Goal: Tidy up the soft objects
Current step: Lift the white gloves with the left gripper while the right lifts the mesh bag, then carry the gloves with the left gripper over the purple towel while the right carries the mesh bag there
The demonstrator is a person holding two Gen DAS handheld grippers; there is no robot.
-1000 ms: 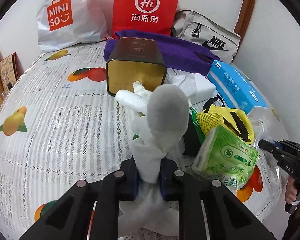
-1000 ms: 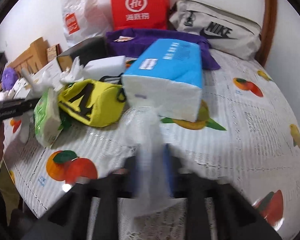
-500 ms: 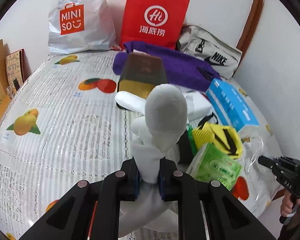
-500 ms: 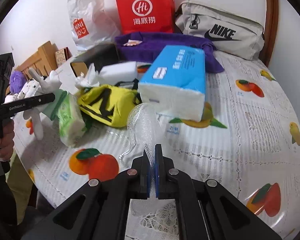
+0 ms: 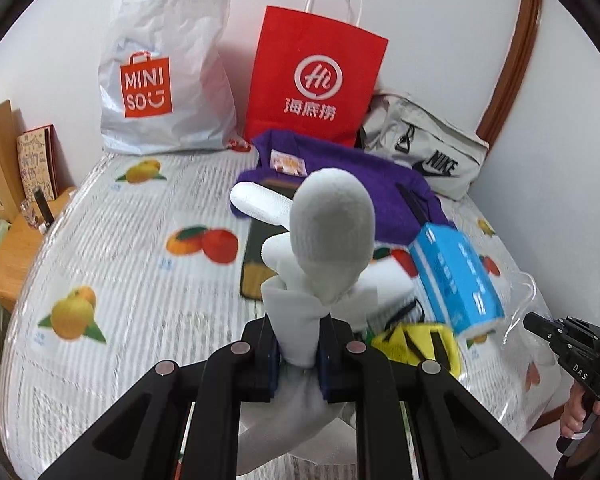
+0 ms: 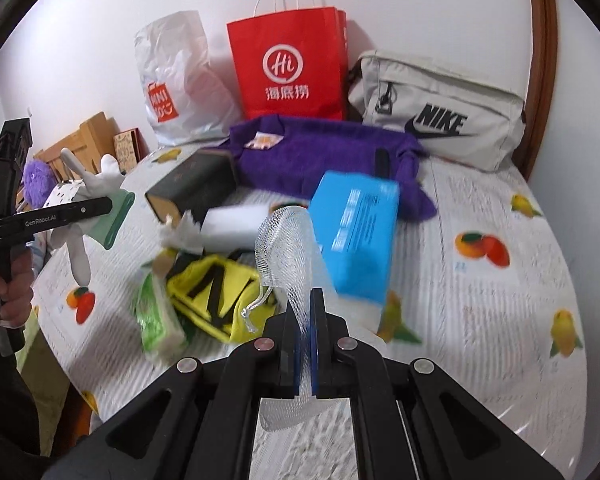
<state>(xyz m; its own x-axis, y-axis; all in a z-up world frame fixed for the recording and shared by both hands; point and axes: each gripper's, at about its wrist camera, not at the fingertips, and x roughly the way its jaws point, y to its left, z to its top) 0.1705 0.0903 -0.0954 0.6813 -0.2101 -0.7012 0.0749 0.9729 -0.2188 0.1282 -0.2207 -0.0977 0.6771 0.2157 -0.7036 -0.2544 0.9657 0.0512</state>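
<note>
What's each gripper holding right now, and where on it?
The left gripper pinches a white plush toy at a narrow part below its rounded end. The right gripper is shut on a white mesh bag, near its lower end.

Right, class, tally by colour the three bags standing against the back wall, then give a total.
White: 1, the Miniso bag
Red: 1, the paper bag
Beige: 1, the Nike bag
Total: 3
</note>
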